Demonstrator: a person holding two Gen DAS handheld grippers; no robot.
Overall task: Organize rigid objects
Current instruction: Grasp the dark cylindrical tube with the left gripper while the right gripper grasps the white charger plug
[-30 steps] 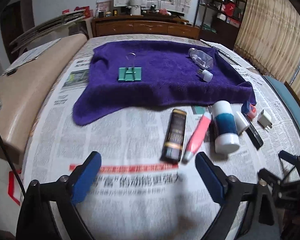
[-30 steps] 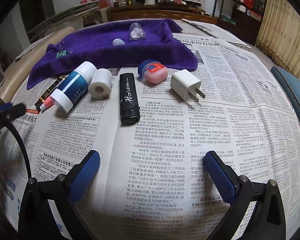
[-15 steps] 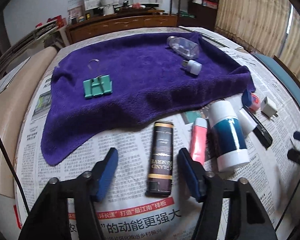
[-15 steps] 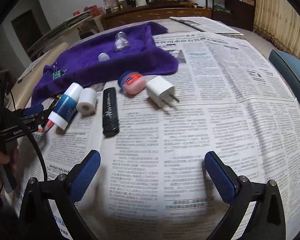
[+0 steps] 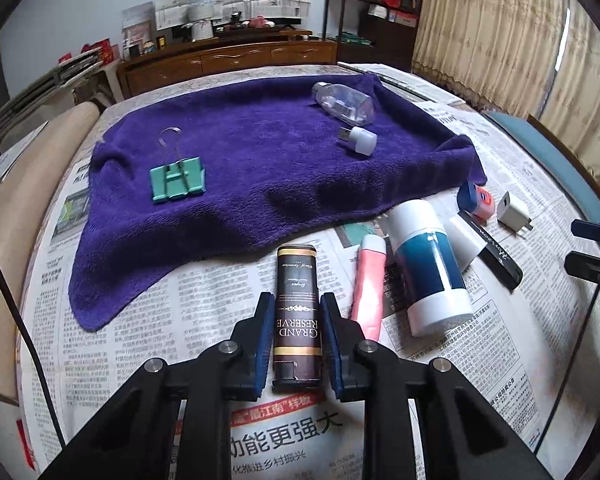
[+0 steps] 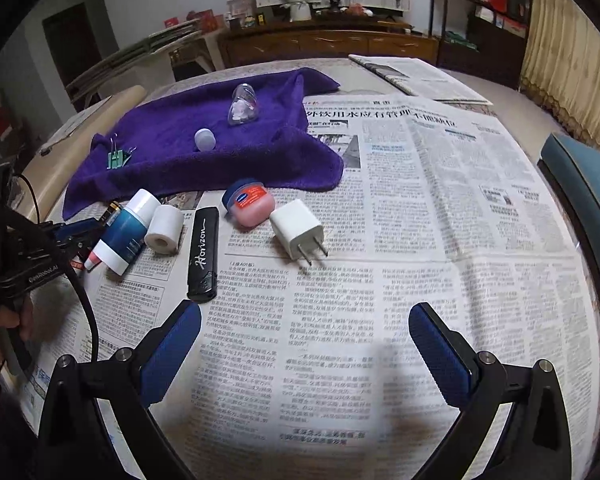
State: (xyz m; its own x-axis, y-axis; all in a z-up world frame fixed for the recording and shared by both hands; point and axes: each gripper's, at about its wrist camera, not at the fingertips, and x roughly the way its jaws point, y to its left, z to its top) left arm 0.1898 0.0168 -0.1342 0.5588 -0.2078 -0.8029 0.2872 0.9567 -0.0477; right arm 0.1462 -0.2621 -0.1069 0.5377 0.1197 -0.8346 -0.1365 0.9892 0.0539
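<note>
My left gripper is shut on the dark brown "Grand Reserve" tube, which lies on the newspaper just in front of the purple towel. On the towel lie a green binder clip, a clear bottle and a small white USB light. Right of the tube lie a pink tube, a blue-and-white bottle, a white roll, a black lighter, a pink jar and a white charger. My right gripper is open and empty above bare newspaper.
Newspaper covers the table. A beige cushion lies along the left edge, a blue chair stands at the right. A wooden sideboard stands behind the table. The left gripper shows at the left in the right wrist view.
My left gripper moved forward and closed from wide open onto the brown tube. My right gripper drifted back a little and stayed open.
</note>
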